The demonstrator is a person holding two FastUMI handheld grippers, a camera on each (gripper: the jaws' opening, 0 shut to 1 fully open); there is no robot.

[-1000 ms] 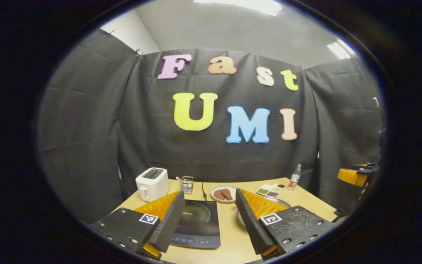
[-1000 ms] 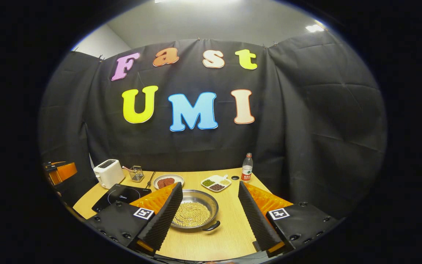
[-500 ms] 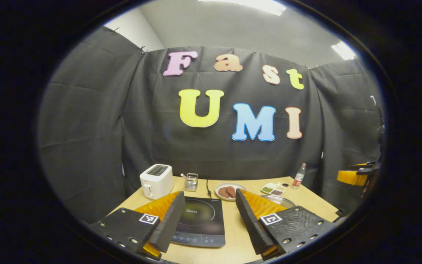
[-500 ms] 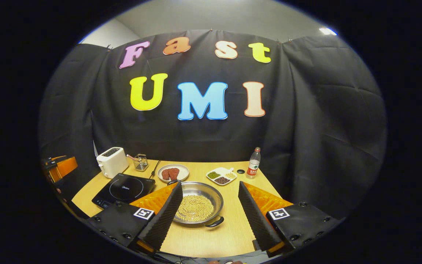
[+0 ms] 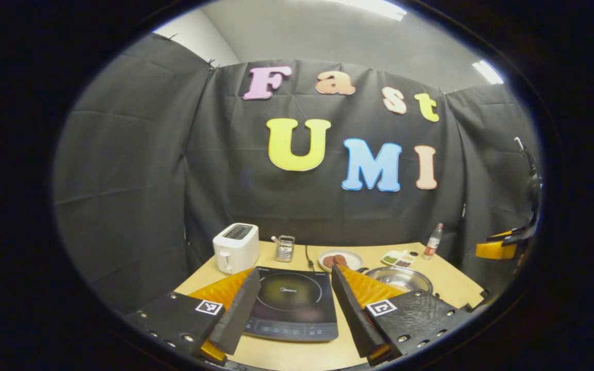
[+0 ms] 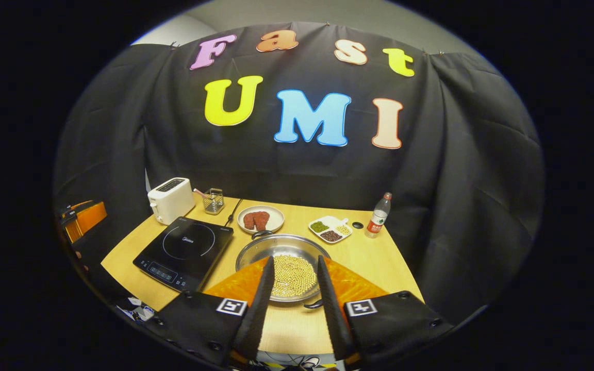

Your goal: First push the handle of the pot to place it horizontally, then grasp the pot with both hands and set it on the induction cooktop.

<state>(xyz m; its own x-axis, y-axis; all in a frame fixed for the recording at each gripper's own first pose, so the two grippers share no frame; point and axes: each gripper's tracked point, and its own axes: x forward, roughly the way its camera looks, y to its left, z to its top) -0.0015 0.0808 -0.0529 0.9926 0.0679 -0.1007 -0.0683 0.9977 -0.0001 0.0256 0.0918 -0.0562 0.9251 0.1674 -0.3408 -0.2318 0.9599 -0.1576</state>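
While the left gripper (image 5: 292,304) is held wide open above the induction cooktop (image 6: 183,251), the right gripper (image 6: 293,286), narrowed but empty, is poised over the bean-filled pot (image 6: 282,252).

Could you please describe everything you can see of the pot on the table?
The pot is a shallow, round, shiny metal pan holding small yellowish beans. It sits flat on the wooden table, just right of the induction cooktop, not on it. Dark loop handles sit at its far and near rims. The right gripper hovers over its near side.

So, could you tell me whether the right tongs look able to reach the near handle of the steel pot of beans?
Probably yes: the right tongs hover just short of the pot's near handle, with only bare wooden table between them.
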